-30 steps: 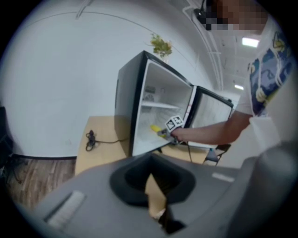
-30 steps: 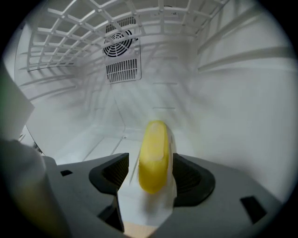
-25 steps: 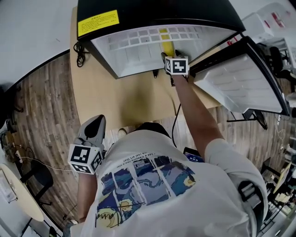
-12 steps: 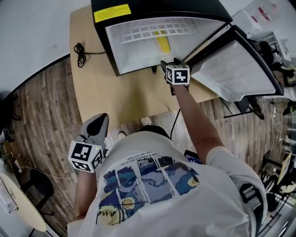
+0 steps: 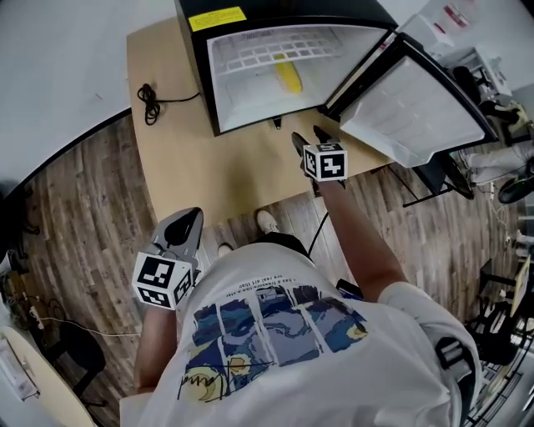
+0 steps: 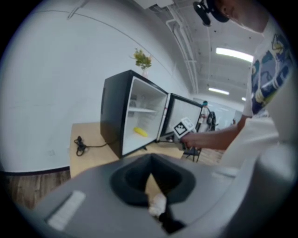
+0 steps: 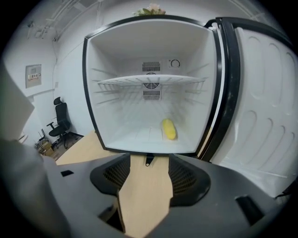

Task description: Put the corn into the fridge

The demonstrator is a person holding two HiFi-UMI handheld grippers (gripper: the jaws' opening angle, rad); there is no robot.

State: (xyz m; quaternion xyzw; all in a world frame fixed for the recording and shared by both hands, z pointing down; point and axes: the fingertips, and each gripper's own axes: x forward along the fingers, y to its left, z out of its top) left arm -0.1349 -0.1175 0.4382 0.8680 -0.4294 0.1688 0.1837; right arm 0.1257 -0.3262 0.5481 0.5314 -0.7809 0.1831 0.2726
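**Q:** Biggest first. What is underfoot?

**Me:** Plank floor (image 5: 75, 208). On it, a low pale wooden counter (image 5: 183, 158). I stand at its near edge, looking steeply down.

**Q:** And on the counter?

**Me:** A black fridge (image 5: 284, 12) at the far end, white inside. Its door (image 5: 409, 108) is swung wide to the right, with the inner lining turned toward me. One wire shelf (image 7: 151, 81) spans the upper half of the cavity.

**Q:** Your tools?

**Me:** Right gripper (image 5: 307, 136): out at arm's length over the counter, just before the fridge's open mouth, pointing in. Jaws released and spread apart, gripping nothing. Bare counter wood shows between them.

Left gripper (image 5: 192, 218): low at my left side, over the floor off the counter's near edge, well apart from the fridge. Jaws clenched to a thin slit, with nothing caught in it. From its own view the fridge and my right arm sit far ahead.

**Q:** The corn?

**Me:** The corn (image 7: 168, 128) is inside the fridge. It lies on the white bottom below the wire shelf, a little right of centre, lengthwise front to back. It is clear of both grippers.

**Q:** Anything smaller?

**Me:** A black cable (image 5: 150, 100), bunched on the counter left of the fridge. One strand runs toward the fridge's side.
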